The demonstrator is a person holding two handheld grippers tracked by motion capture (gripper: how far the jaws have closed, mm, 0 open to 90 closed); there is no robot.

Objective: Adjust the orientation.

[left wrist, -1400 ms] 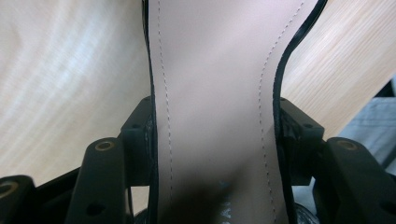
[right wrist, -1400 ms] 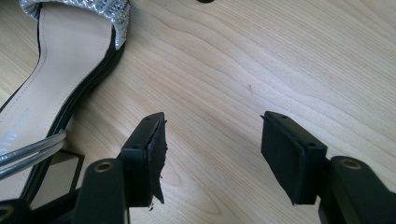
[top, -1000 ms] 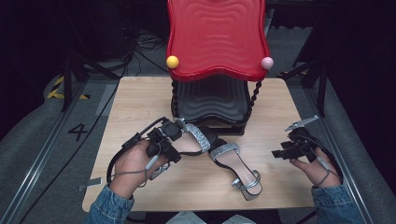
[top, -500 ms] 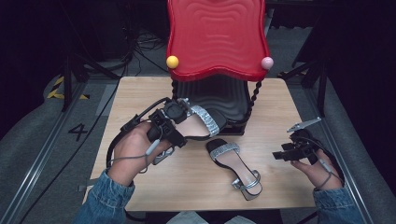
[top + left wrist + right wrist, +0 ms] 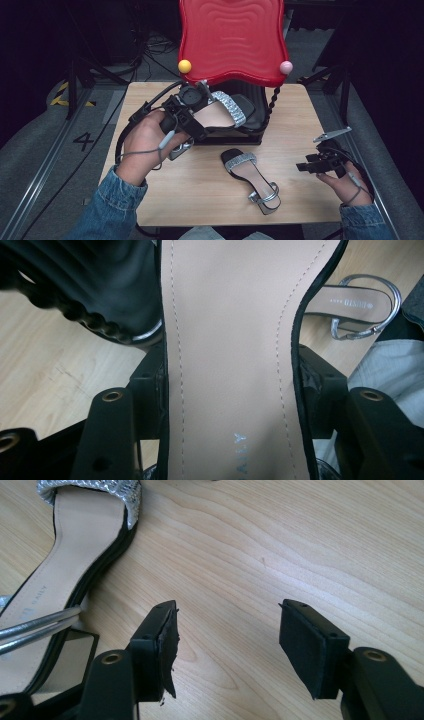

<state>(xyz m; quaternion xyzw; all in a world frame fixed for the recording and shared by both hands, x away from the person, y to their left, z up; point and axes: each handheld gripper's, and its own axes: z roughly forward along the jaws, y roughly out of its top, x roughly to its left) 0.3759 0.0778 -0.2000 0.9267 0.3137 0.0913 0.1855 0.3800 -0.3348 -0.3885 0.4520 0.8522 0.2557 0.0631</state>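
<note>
My left gripper (image 5: 197, 112) is shut on a silver-strapped sandal (image 5: 220, 111), held above the black lower shelf (image 5: 250, 122) of the red rack (image 5: 232, 40). In the left gripper view the sandal's beige insole (image 5: 230, 355) fills the gap between the jaws. A second matching sandal (image 5: 252, 177) lies flat on the wooden table (image 5: 200, 190), toe toward the rack. My right gripper (image 5: 306, 166) hovers open just right of that sandal, and in the right gripper view (image 5: 227, 647) its jaws stand wide over bare wood with the second sandal (image 5: 75, 555) at the left.
The rack has a wavy red top with a yellow ball (image 5: 184, 66) and a pink ball (image 5: 285, 67) at its front corners, and twisted black posts (image 5: 272, 102). Cables trail from both grippers. The table's edges drop to grey floor on both sides.
My left gripper has lifted the sandal off the table and carried it forward and right, up to the rack's lower shelf. The right gripper has barely moved.
</note>
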